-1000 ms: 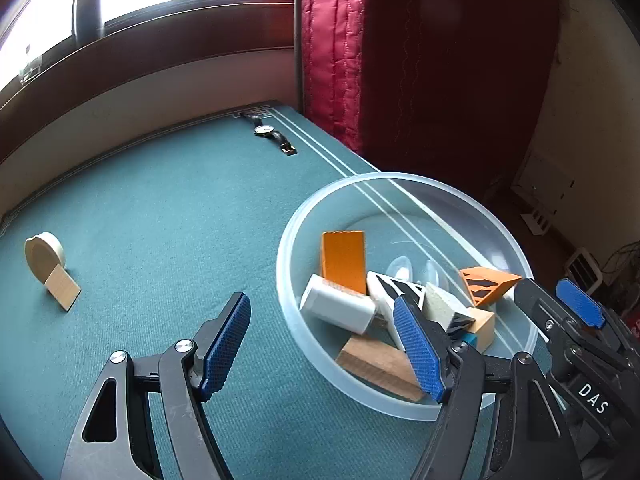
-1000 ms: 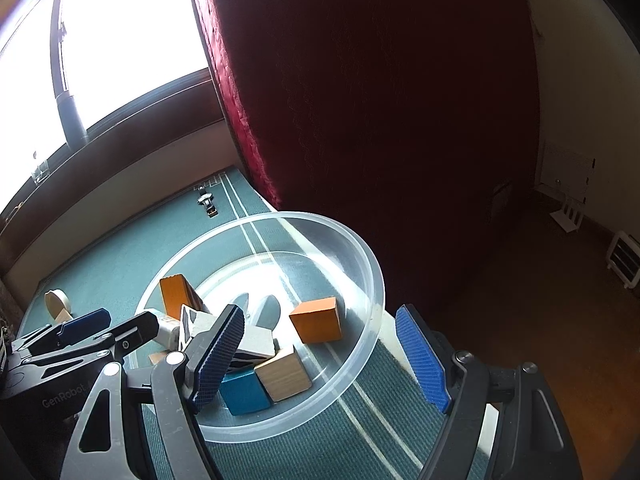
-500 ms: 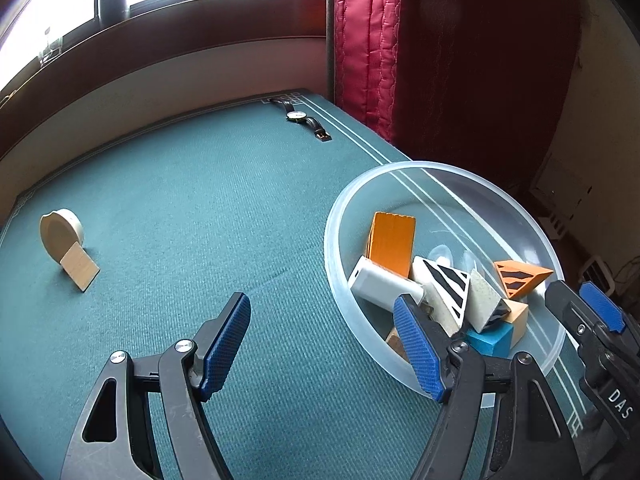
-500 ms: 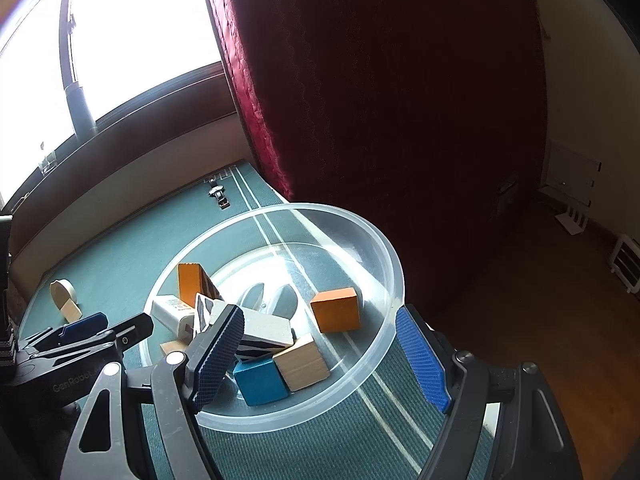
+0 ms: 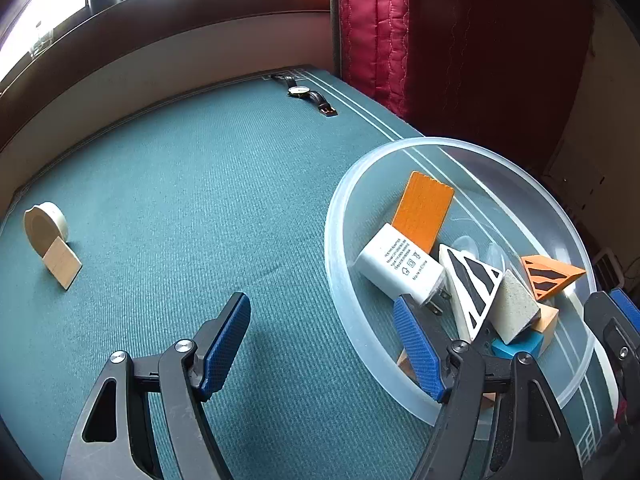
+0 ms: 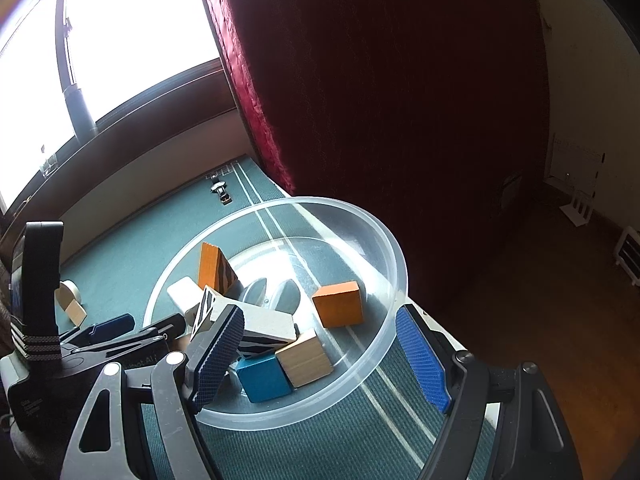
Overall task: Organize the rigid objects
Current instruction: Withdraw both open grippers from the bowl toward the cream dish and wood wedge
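Observation:
A clear plastic bowl (image 5: pixel 560 216) sits on the green table near its right edge and also shows in the right wrist view (image 6: pixel 384 240). It holds several blocks: an orange block (image 5: pixel 424 210), a white power adapter (image 5: pixel 396 266), a striped white wedge (image 5: pixel 474 284), an orange cube (image 6: pixel 339 304), a blue cube (image 6: pixel 262 376) and a wooden cube (image 6: pixel 306 358). My left gripper (image 5: pixel 328 346) is open and empty at the bowl's left rim. My right gripper (image 6: pixel 320 354) is open and empty over the bowl's near rim.
A roll of tape with a small wooden block (image 5: pixel 48 236) lies at the table's far left. A wristwatch (image 5: pixel 308 94) lies at the far edge. A red curtain (image 5: pixel 440 40) hangs behind the bowl. The table edge drops to the floor (image 6: pixel 560 300) on the right.
The left gripper has drawn back and swung left, so the bowl sits further right in its view. The right gripper has backed off a little. Both stay open.

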